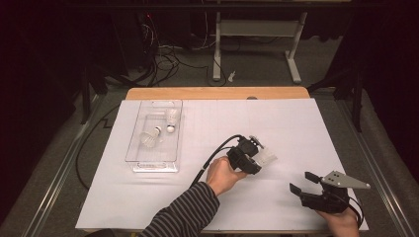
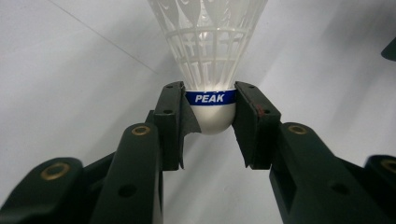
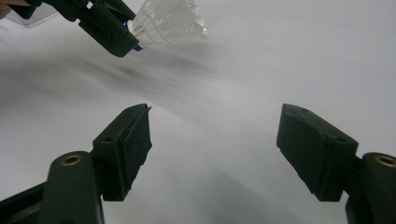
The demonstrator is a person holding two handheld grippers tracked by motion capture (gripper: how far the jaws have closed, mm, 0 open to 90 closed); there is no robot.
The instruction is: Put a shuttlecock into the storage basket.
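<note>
White plastic feathers fan out from the shuttlecock [image 2: 209,70], and its round cork nose with the blue band sits pinched between the two black pads of the left gripper [image 2: 210,114], which is closed about halfway on it. In the high view the shuttlecock [image 1: 265,158] is near the middle of the white table [image 1: 296,123], at about 5 o'clock from centre. At 9 o'clock from it stands a clear tray [image 1: 132,148] with two more shuttlecocks [image 1: 150,137] inside. The right gripper [image 1: 300,181] waits at 4 o'clock, jaws wide and holding nothing. This looks like the carrying step. Next, the hand likely needs to move over the tray and let go gently.
</note>
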